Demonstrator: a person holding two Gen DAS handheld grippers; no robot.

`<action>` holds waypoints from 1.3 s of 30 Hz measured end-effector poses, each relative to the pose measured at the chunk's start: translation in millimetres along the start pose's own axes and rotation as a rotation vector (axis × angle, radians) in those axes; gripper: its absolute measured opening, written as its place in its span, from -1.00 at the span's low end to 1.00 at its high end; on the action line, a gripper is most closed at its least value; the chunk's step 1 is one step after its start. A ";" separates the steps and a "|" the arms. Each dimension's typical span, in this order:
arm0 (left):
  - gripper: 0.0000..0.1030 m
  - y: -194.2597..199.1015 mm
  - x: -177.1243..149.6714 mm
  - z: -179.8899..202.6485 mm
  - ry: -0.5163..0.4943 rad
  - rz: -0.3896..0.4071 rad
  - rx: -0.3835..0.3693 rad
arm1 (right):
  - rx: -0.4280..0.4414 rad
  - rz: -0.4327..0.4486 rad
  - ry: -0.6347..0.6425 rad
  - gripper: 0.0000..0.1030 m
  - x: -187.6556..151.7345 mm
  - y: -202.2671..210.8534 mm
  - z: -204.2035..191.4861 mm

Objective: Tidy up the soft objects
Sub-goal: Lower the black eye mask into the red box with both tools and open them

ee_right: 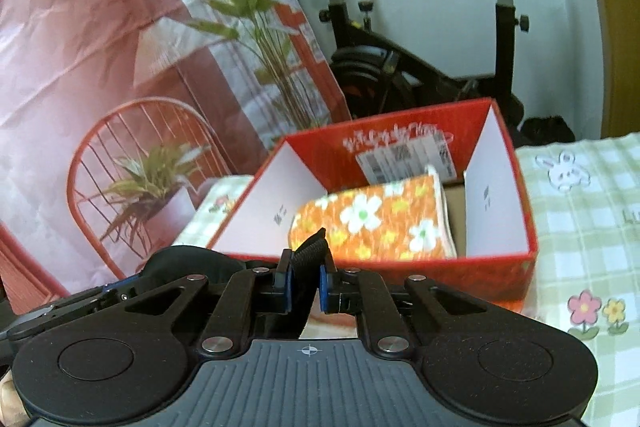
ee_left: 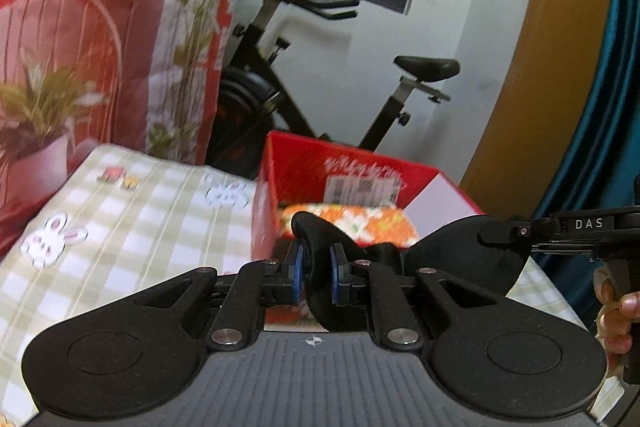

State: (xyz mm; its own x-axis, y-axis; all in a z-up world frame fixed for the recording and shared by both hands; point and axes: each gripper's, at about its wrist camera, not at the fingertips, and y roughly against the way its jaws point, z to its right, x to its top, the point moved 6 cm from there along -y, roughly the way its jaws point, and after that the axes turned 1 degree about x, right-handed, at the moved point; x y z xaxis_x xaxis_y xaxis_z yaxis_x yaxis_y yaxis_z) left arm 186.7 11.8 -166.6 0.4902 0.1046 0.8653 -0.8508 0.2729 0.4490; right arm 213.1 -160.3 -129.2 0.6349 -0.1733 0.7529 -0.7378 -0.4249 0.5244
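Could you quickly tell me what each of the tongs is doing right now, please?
Left tongs: shut on the soft black padded fabric item.
Right tongs: shut on the same item's black ribbed strap end.

Left gripper [ee_left: 316, 273] pinches black fabric [ee_left: 320, 239] before the red box [ee_left: 280, 163].

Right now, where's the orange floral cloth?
The orange floral cloth lies folded inside the red box on the checked bedsheet, just beyond both hand-held grippers; the exercise bike stands behind the box.
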 end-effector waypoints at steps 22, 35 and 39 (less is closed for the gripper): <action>-0.73 -102.3 47.6 36.8 -0.171 -0.047 0.042 | -0.157 0.037 0.102 -0.79 43.3 -72.3 55.6; -0.73 -137.3 15.5 30.2 -0.183 -0.236 0.006 | -0.203 -0.144 0.029 -0.78 4.4 -113.2 83.1; -0.73 -139.1 16.0 29.6 -0.181 -0.244 0.005 | -0.209 -0.148 0.027 -0.77 2.7 -113.1 84.0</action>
State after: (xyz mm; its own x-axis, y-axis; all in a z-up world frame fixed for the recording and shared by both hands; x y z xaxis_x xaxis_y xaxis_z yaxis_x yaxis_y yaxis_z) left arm 307.2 -52.7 -208.6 0.6388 -0.1360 0.7572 -0.7132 0.2646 0.6492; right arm 317.4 -187.3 -219.9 0.7355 -0.0982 0.6704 -0.6702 -0.2509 0.6985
